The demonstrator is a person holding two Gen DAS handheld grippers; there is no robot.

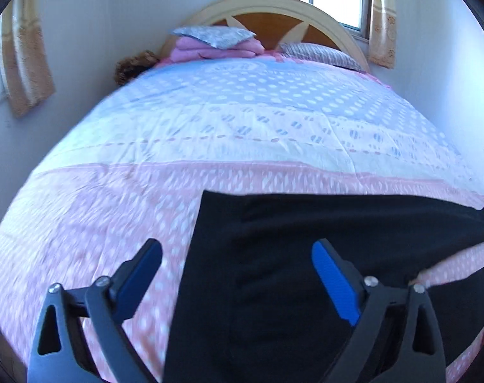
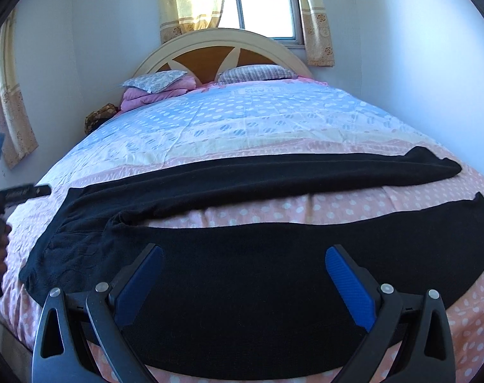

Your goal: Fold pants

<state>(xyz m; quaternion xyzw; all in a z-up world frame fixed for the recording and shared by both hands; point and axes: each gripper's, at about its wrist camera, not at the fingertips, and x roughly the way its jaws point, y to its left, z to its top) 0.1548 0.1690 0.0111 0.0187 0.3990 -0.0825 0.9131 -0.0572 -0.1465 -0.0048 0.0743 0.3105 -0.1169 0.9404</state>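
My left gripper [image 1: 237,260]: black linkage arms; blue ribbed pads [image 1: 333,282]; silver pivot screws
My right gripper [image 2: 245,263]: looked the same; blue textured pads [image 2: 350,287]

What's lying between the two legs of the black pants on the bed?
Only bare pink dotted bedspread lies between the two legs of the black pants, as the right wrist view shows.
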